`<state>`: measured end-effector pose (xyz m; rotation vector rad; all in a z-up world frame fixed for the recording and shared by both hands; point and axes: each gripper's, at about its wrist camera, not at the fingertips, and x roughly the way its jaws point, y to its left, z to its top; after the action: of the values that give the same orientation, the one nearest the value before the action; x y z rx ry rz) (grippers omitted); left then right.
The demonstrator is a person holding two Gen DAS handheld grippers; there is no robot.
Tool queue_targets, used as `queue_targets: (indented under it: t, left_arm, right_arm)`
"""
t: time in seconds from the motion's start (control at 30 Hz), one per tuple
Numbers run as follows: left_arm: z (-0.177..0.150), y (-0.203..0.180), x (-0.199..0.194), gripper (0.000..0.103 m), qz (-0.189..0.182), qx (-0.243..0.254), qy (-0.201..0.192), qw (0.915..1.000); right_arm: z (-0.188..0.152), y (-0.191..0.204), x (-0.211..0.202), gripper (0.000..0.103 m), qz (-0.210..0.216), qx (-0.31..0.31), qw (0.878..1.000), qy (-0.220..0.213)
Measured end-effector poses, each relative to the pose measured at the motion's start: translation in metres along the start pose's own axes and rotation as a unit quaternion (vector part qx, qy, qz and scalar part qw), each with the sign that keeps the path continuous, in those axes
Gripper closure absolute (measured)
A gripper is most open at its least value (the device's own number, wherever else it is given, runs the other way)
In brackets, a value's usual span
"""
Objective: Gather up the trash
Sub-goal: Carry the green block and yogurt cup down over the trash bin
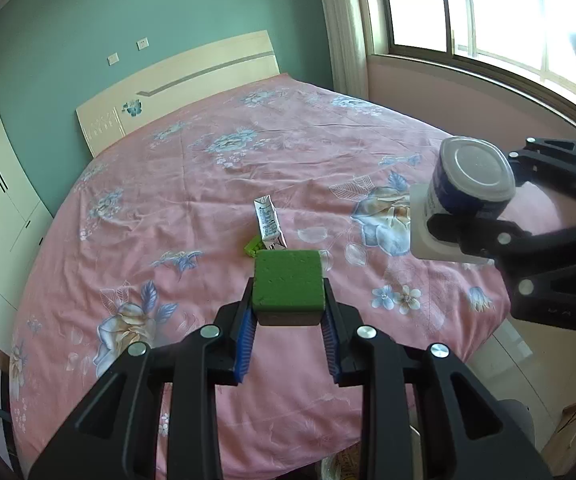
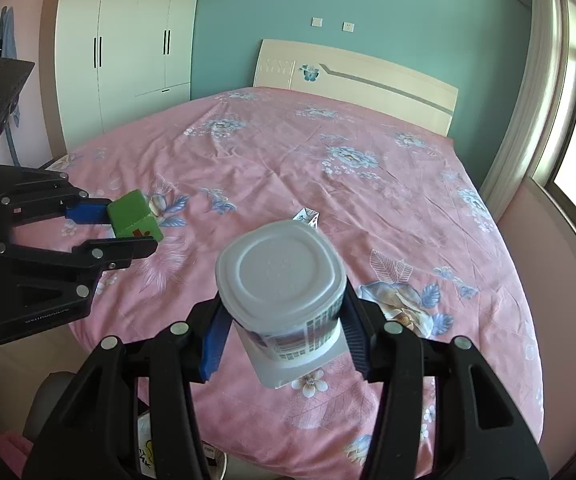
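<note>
Above a pink floral bed [image 1: 288, 152], the left tool [image 1: 288, 308] is clamped on a green carton [image 1: 288, 284], the right tool [image 2: 284, 320] on a white lidded cup [image 2: 280, 276], with a small milk carton [image 1: 269, 224] lying on the bed just ahead of the left tool.

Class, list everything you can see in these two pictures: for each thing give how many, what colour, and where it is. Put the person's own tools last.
green box: 1, green, held in the left hand-held gripper above the bed
tub: 1, white lid with blue and white label, held in the right hand-held gripper above the bed
carton: 1, white and grey, lying on the bed near the middle
small green wrapper: 1, green, on the bed touching the carton
bed: 1, pink floral sheet, cream headboard, fills the room's middle
wardrobe: 1, white, against the wall beside the bed
window: 1, bright, beside the bed
left hand-held gripper: 1, black with blue pads
right hand-held gripper: 1, black with blue pads
</note>
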<state>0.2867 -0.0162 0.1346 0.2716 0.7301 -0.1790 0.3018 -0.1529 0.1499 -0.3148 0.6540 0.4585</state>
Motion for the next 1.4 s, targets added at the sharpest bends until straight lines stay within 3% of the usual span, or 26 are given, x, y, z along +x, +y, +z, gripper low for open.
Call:
queue_targets:
  t: [0.3,0.53,1.0,1.4]
  left_arm:
    - [-0.032,-0.025,-0.038,0.071,-0.005,0.045,-0.001,0.9990]
    - [-0.064,-0.033,-0.040,0.071,-0.015,0.062,0.016,0.9978]
    - [-0.132,-0.052,-0.007,0.071,-0.049,0.073,0.074,0.9933]
    - [-0.202,-0.074,0.047,0.071,-0.080,0.072,0.151,0.9826]
  right_arm:
    - [-0.029,0.025,-0.044,0.052,-0.001,-0.016,1.000,0.000]
    - [-0.058,0.044,-0.047,0.052,0.008,-0.027,0.999,0.019]
    - [-0.129,0.074,0.004,0.052,0.052,-0.021,0.994,0.095]
    - [-0.203,0.096,0.057,0.051,0.088,-0.002,0.982,0.166]
